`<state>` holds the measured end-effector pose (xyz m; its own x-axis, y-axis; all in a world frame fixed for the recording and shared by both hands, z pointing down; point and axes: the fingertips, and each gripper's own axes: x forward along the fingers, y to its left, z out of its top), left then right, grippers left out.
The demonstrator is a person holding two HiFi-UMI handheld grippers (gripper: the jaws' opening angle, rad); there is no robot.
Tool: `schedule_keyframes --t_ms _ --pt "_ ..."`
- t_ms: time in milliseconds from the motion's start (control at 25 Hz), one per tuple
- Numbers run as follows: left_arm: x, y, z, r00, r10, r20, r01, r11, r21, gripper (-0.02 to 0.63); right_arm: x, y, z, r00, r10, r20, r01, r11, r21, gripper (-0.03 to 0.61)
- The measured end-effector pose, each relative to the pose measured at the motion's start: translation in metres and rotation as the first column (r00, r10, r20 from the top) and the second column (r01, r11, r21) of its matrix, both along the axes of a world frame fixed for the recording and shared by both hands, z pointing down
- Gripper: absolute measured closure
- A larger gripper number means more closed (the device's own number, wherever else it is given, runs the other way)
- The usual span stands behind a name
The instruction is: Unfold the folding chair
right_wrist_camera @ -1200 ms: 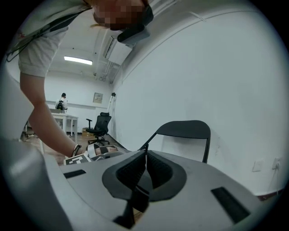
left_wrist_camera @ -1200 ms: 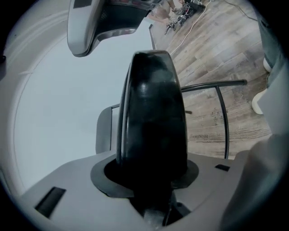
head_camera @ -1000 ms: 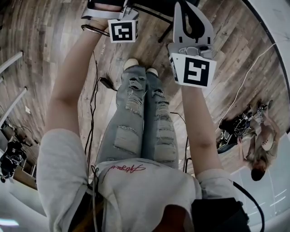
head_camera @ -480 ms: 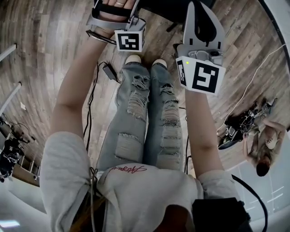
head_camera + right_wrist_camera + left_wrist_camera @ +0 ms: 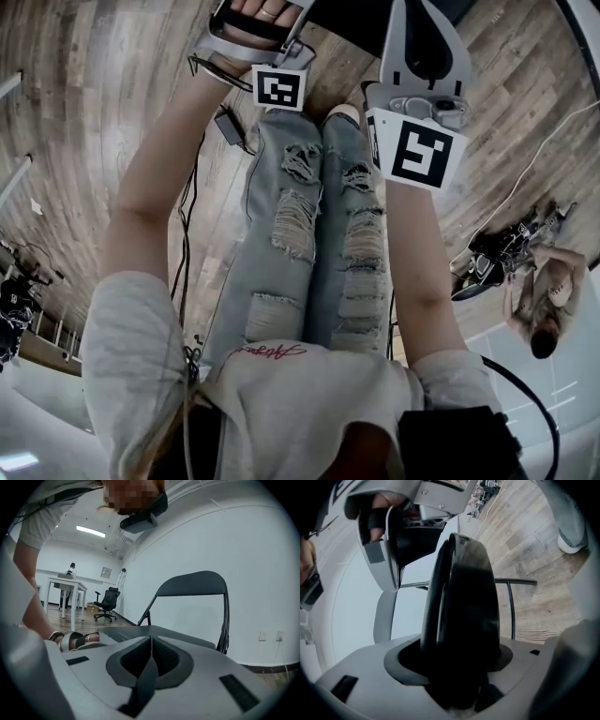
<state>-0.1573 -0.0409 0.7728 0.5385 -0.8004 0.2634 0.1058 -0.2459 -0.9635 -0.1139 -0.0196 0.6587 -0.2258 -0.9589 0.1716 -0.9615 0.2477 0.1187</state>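
Observation:
The dark grey folding chair [image 5: 192, 584] stands open by the white wall, its seat [image 5: 140, 632] just beyond my right gripper [image 5: 151, 641]. That gripper is shut with nothing between its jaws. In the head view it [image 5: 417, 56] reaches over the dark chair [image 5: 347, 14] at the top edge. In the left gripper view a dark rounded seat edge [image 5: 464, 597] fills the gap of my left gripper [image 5: 459, 658]. Its jaws have just been opening, with that edge still between them and the pads hidden. My other gripper [image 5: 389, 550] hangs at the upper left there.
A wood floor with black cables and a power brick [image 5: 230, 127] lies around the person's feet. A person [image 5: 539, 309] crouches by equipment [image 5: 492, 258] at the right. Farther off are a white table [image 5: 65, 590], an office chair [image 5: 107, 603] and a standing person [image 5: 71, 571].
Both hands have reached further forward and lower, so they now cover the shoes in the head view. The left gripper has shifted right, closer to the right one.

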Motion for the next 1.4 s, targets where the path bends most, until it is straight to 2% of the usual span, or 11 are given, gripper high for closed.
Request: schedule_keyframes --t_ms 400,520,680,720,800,840,960,1080,1200,1280,1400 --pt "-0.008 0.010 -0.006 0.984 0.019 -0.176 -0.016 1.000 0.016 0.291 -0.021 0.021 -0.012 0.999 -0.046 0.013 0.045 0.999 0.016 0.554" --pt "-0.028 0.014 -0.012 0.960 -0.076 -0.269 0.080 0.997 0.004 0.291 -0.021 0.029 -0.022 0.998 -0.059 0.031 0.057 0.997 0.047 0.554" --pt "-0.081 0.040 -0.027 0.909 -0.257 -0.329 0.224 0.965 -0.135 0.291 -0.024 0.038 -0.045 0.997 -0.065 0.042 0.061 0.995 0.084 0.554" --pt "-0.093 0.045 -0.039 0.881 -0.301 -0.365 0.262 0.953 -0.153 0.324 -0.022 0.037 -0.056 0.997 -0.065 0.045 0.060 0.994 0.092 0.554" --pt "-0.112 0.052 -0.077 0.809 -0.372 -0.455 0.329 0.928 -0.173 0.520 -0.017 0.034 -0.086 0.997 -0.064 0.051 0.058 0.993 0.105 0.554" --pt "-0.117 0.054 -0.102 0.767 -0.402 -0.500 0.348 0.915 -0.202 0.561 -0.016 0.034 -0.106 0.996 -0.065 0.053 0.059 0.992 0.114 0.554" --pt "-0.114 0.047 -0.204 0.615 -0.455 -0.645 0.317 0.891 -0.326 0.577 -0.017 0.037 -0.187 0.995 -0.055 0.079 0.041 0.986 0.164 0.555" --pt "-0.087 0.042 -0.321 0.453 -0.499 -0.739 0.163 0.861 -0.482 0.597 -0.021 0.041 -0.275 0.992 -0.052 0.111 0.028 0.977 0.209 0.554" --pt "-0.054 0.052 -0.422 0.265 -0.586 -0.766 -0.112 0.770 -0.628 0.598 -0.023 0.043 -0.362 0.995 -0.082 0.065 0.063 0.966 0.250 0.555" --pt "-0.033 0.054 -0.475 0.245 -0.602 -0.760 -0.228 0.726 -0.649 0.598 -0.019 0.040 -0.411 0.993 -0.103 0.048 0.086 0.959 0.271 0.554" --pt "-0.015 0.063 -0.538 0.272 -0.540 -0.797 -0.275 0.750 -0.602 0.598 -0.008 0.051 -0.458 0.994 -0.098 0.050 0.080 0.957 0.278 0.554"
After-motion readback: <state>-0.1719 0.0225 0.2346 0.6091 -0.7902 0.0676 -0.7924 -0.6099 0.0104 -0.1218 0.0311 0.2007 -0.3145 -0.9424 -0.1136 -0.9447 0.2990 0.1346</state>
